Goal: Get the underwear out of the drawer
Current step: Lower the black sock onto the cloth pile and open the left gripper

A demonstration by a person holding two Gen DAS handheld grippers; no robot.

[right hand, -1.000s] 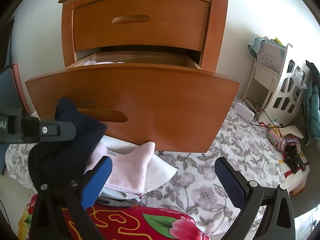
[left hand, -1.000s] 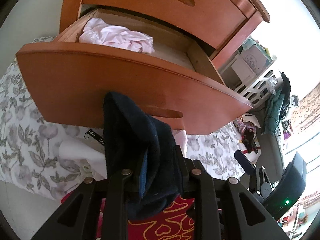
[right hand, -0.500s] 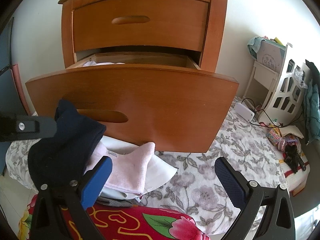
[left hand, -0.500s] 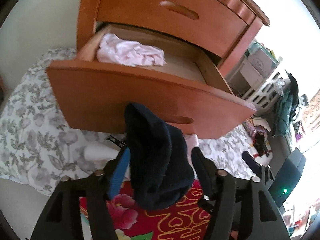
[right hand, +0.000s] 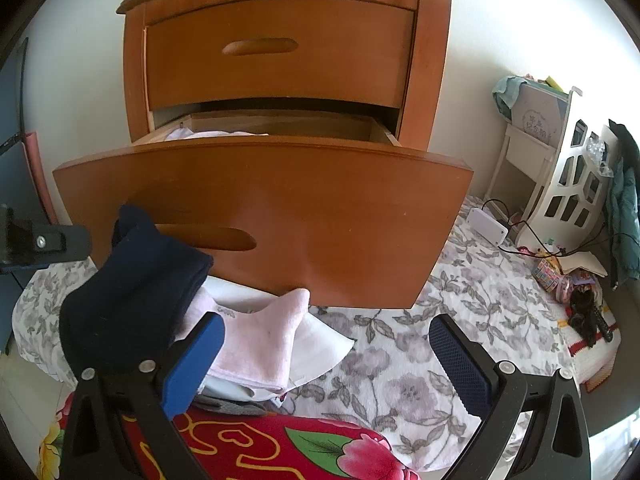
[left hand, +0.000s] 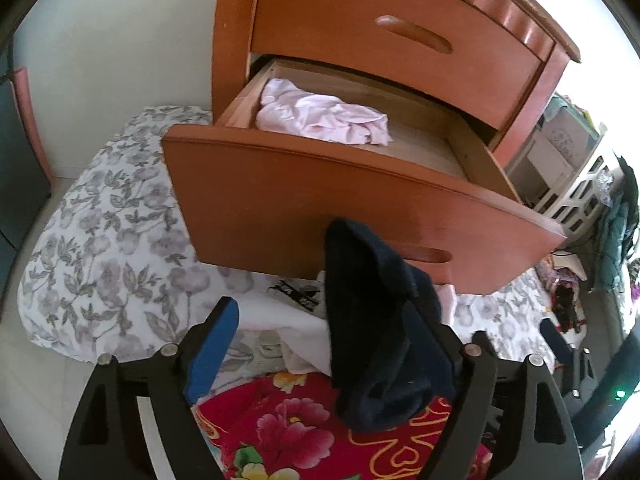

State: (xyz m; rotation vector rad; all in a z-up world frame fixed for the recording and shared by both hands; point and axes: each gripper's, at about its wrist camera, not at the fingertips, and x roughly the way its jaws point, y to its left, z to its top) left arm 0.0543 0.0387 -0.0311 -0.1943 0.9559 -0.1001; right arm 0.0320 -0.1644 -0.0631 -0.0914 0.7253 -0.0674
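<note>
Bedroom floor covered with a grey floral sheet (left hand: pixel 100 248) fills the left wrist view, with a wooden nightstand (left hand: pixel 360 8) against a pale wall. Its lower drawer (left hand: pixel 320 200) is pulled well out. Inside, toward the left, lies a crumpled pale pink underwear piece (left hand: pixel 320 120); the right half of the drawer looks bare. Closer to me, my left gripper (left hand: pixel 332 340) has its fingers opening, wide apart, and a dark navy garment (left hand: pixel 376 332) sits between them, draped against the right finger and no longer pinched. Below it is a red flowered blanket (left hand: pixel 288 432) and a few light clothes.

From the right wrist view, the same drawer front (right hand: pixel 280 220) faces me, with only a sliver of pink showing over its edge. My right gripper (right hand: pixel 326 356) hangs with fingers spread and nothing between them, above the floral sheet. To the left, the navy garment (right hand: pixel 132 292) rests on a small pile: a pink folded piece (right hand: pixel 260 344) and white cloth (right hand: pixel 320 344) on the sheet in front of the drawer. White shelving and clutter (right hand: pixel 560 184) stand at the far right.

I judge the task partly done: several pieces are out, the navy one is being let go onto the pile, and the pink one in the drawer remains to fetch.
</note>
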